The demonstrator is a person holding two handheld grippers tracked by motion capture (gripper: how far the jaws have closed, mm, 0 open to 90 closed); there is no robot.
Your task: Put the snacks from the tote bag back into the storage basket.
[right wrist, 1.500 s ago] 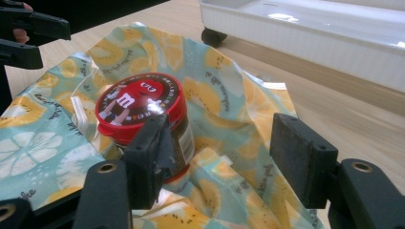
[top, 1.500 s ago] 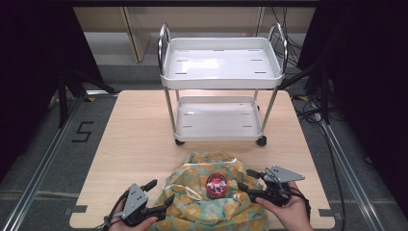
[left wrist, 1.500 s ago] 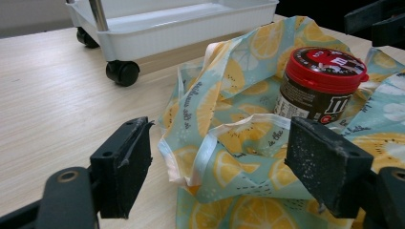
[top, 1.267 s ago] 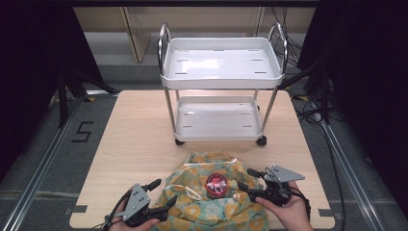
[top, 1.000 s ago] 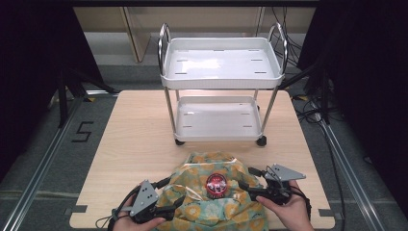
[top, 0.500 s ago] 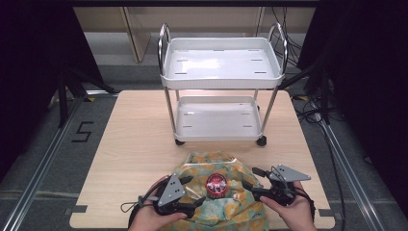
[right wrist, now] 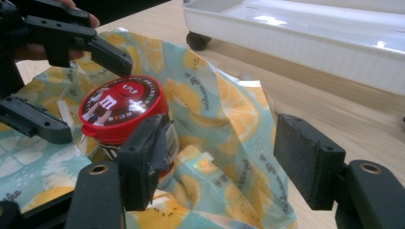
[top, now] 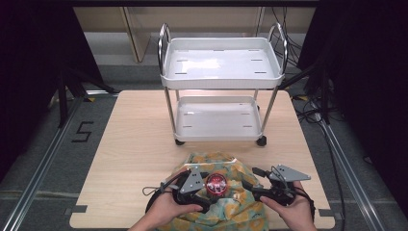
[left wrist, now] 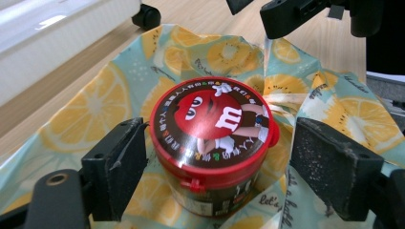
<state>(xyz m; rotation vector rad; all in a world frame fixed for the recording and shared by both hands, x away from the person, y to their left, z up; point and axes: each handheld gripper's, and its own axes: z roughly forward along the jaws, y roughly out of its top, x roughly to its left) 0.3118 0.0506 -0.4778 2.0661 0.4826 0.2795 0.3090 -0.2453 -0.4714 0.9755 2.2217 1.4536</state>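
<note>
A brown candy jar with a red lid [top: 217, 183] [left wrist: 212, 129] [right wrist: 122, 112] stands upright inside a lemon-print cloth bag [top: 226, 166] [left wrist: 86, 109] [right wrist: 224, 119] at the table's near edge. My left gripper [top: 208, 188] [left wrist: 222, 167] is open, with one jaw on each side of the jar and gaps on both sides. My right gripper [top: 249, 186] [right wrist: 224, 162] is open just right of the jar, over a raised fold of the bag. In the right gripper view the left gripper [right wrist: 71, 33] reaches around the lid.
A white two-shelf cart [top: 221, 82] on wheels stands at the back middle of the wooden table [top: 139, 144]; both shelves are bare. Its wheel [left wrist: 145, 16] [right wrist: 197, 40] is close behind the bag. A metal rail [top: 43, 159] runs along the floor at the left.
My left gripper has moved right, from the bag's left edge to the jar, and its jaws now stand around it. The right gripper has barely shifted.
</note>
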